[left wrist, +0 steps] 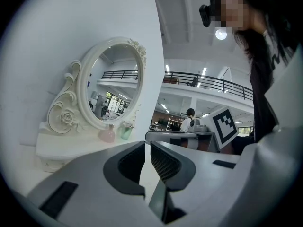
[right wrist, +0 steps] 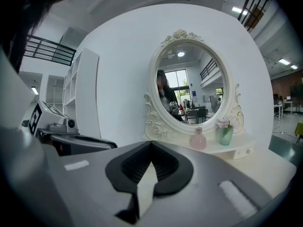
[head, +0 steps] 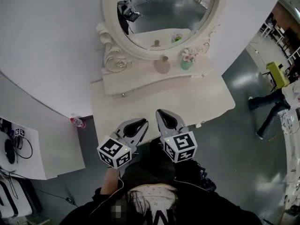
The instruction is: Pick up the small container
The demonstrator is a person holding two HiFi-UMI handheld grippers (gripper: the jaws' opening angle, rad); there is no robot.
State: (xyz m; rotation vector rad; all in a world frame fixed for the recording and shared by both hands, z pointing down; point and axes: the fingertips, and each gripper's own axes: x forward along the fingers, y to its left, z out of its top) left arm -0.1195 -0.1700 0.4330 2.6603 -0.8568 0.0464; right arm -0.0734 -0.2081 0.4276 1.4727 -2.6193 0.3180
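A small pink bottle (head: 162, 65) and a green vase of flowers (head: 186, 60) stand on the raised shelf of a white vanity table (head: 187, 102), under its oval mirror (head: 164, 13). My left gripper (head: 142, 121) and right gripper (head: 161, 111) hover side by side over the table's near edge, both shut and empty, well short of the shelf. In the left gripper view the bottle (left wrist: 108, 134) and vase (left wrist: 126, 131) lie ahead to the left of the jaws (left wrist: 147, 144). The right gripper view has the bottle (right wrist: 198, 139) and vase (right wrist: 225, 134) ahead to the right of its tips (right wrist: 151, 143).
A plastic bottle with a red cap (head: 77, 122) lies on the floor left of the table. A white desk with cables (head: 23, 149) stands at far left. A person's legs (head: 269, 109) and a yellow-green stool (head: 278, 74) are at the right.
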